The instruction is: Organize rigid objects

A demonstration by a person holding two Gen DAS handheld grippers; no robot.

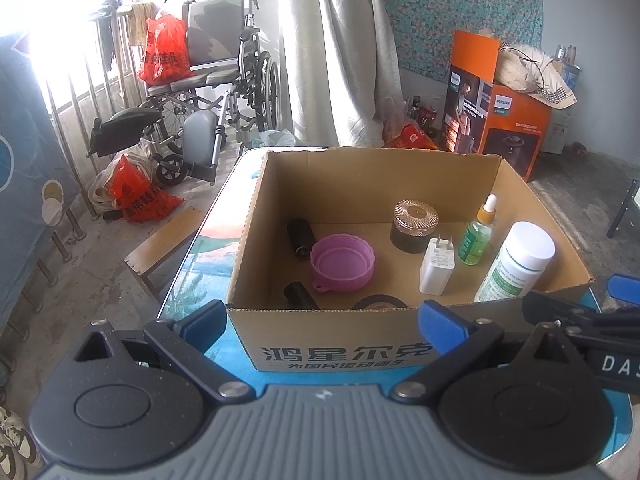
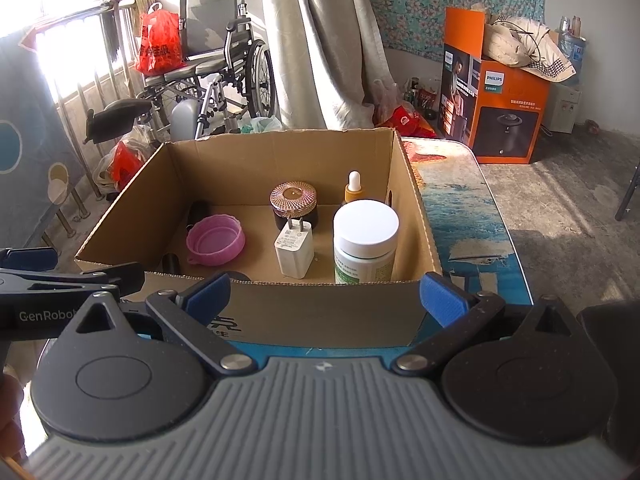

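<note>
Left wrist view: left tool (image 1: 322, 320) spread, empty, just short of the open brown cardboard box (image 1: 336, 350) on the counter. Right tool (image 2: 328, 294) likewise spread and empty at the box's near wall. Inside the box, near to far: white plug charger (image 1: 437, 267) and white-capped pill bottle (image 1: 516, 260) upright, pink plastic lid (image 1: 343, 262) flat, green dropper bottle (image 1: 476, 236), dark jar with ribbed gold lid (image 1: 415, 222) at the back. Probably stood upright to save floor space.

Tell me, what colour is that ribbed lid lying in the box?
Pinkish purple. The ribbed lid in the cardboard box shows best in the left wrist view.
</note>
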